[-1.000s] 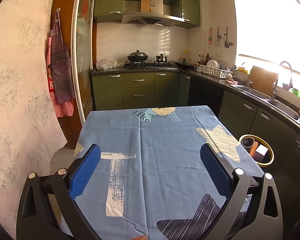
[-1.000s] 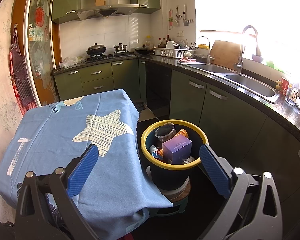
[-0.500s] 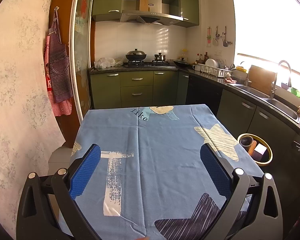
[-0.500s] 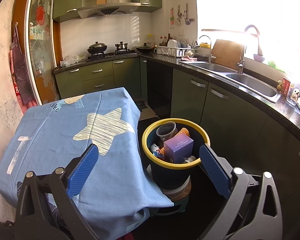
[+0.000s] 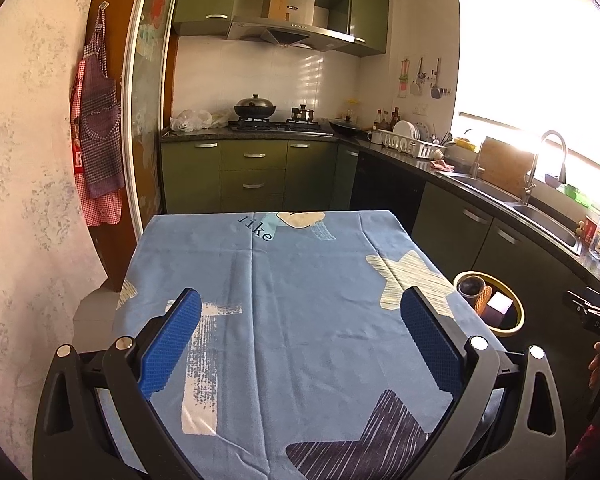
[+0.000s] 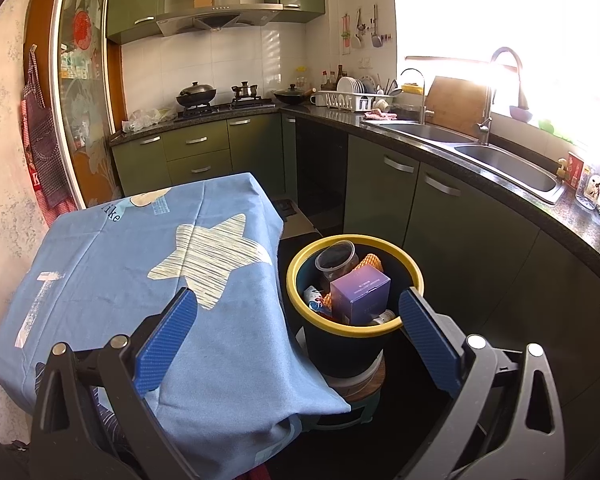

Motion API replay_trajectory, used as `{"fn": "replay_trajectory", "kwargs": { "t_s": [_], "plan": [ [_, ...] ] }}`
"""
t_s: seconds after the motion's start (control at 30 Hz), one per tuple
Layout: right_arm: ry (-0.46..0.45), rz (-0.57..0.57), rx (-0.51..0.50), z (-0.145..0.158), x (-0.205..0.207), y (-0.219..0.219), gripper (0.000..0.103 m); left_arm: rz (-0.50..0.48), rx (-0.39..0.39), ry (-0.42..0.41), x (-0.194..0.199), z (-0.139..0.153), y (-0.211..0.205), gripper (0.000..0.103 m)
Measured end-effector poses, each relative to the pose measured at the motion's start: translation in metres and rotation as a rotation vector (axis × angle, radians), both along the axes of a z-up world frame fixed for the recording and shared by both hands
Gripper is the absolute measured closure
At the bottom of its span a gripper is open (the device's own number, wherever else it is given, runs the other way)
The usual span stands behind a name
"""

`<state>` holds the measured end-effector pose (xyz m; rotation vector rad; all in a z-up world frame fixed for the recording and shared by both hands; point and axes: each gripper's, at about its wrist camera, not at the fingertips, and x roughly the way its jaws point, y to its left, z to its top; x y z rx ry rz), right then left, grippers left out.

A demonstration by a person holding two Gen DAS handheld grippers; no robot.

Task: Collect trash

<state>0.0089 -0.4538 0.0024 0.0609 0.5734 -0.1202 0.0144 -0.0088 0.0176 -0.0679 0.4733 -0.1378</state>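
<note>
Left claw (image 5: 300,336): spread wide, blue pads apart, nothing between them; held over the near part of a worktop covered by a blue tablecloth (image 5: 300,280) printed with pale stars, a white cross and a dark striped star. Bare cloth lies ahead of and beneath this claw. Right claw (image 6: 298,320): likewise spread wide and empty, held beside the worktop's corner, where the blue tablecloth (image 6: 140,264) hangs down under its left finger. Trash bin (image 6: 354,336): dark body, yellow rim, just ahead of the right claw and toward its right finger, standing on a low round stand beside the worktop; from the left claw it sits off to the right, past the cloth's edge (image 5: 490,306). Bin contents: purple box (image 6: 360,294) uppermost, clear plastic cup (image 6: 336,258) behind it, orange netted item (image 6: 371,261) to the cup's right, small wrappers at the left wall of the bin. Beyond both claws: green kitchen cabinets (image 6: 440,216), a dark counter with a double sink (image 6: 472,148), a stove with a wok (image 5: 255,107), a dish rack (image 5: 408,142), and aprons (image 5: 98,128) hung on the wall far left.
</note>
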Motion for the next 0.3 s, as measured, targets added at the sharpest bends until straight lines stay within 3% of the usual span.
{"fn": "replay_trajectory", "kwargs": {
  "t_s": [0.17,0.3],
  "plan": [
    [0.008,0.018,0.008,-0.002,0.009,0.002,0.007,-0.008,0.022,0.052,0.021,-0.001,0.001,0.005],
    [0.036,0.096,-0.013,-0.001,0.044,0.018,0.007,-0.021,0.038,0.109,0.066,-0.013,0.009,0.005]
  ]
}}
